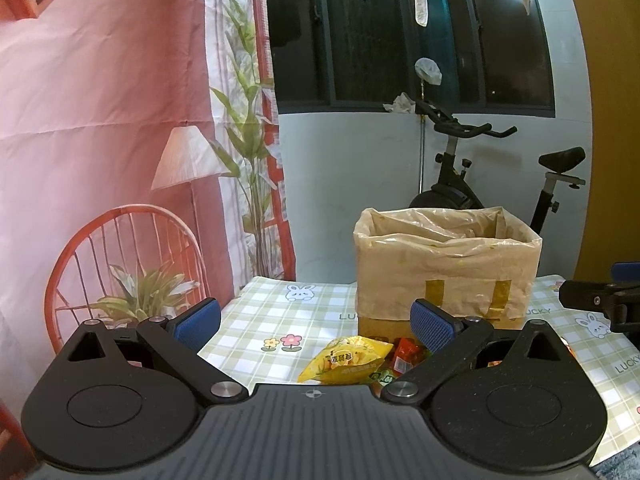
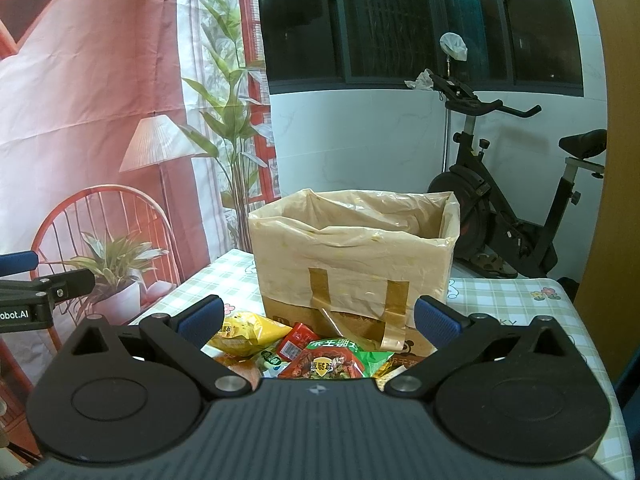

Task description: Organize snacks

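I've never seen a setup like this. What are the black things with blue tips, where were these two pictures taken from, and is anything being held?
Each picture comes from a camera mounted on a hand-held claw, looking forward along its two blue-padded fingers. One shows the left claw, the other the right claw. Both are open and hold nothing. On the checked tablecloth stands a cardboard box lined with a plastic bag. In front of it lie snack packets, including a yellow packet and a green packet.
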Demonstrator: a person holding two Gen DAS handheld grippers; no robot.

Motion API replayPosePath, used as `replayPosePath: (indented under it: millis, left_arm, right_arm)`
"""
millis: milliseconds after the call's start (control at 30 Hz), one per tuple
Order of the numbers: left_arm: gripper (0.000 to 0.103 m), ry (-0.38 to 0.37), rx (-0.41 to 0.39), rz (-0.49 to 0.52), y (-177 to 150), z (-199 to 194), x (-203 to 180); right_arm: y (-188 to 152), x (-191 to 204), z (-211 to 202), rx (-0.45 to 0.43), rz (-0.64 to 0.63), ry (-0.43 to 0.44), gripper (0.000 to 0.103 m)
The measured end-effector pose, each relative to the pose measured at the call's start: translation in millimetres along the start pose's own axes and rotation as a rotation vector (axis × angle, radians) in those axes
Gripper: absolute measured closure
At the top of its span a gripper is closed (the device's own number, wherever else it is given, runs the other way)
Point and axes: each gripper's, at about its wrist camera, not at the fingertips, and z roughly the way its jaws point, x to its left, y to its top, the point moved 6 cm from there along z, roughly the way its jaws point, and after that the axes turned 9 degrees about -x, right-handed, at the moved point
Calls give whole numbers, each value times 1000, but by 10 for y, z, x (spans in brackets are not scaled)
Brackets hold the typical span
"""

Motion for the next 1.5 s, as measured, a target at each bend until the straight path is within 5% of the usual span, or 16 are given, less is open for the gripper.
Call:
replayPosePath:
  millis: [1500]
  left_arm:
    - [1,33,14,-28,-69,68,78]
  right_arm:
    - [-16,27,-2,1,7,7,0]
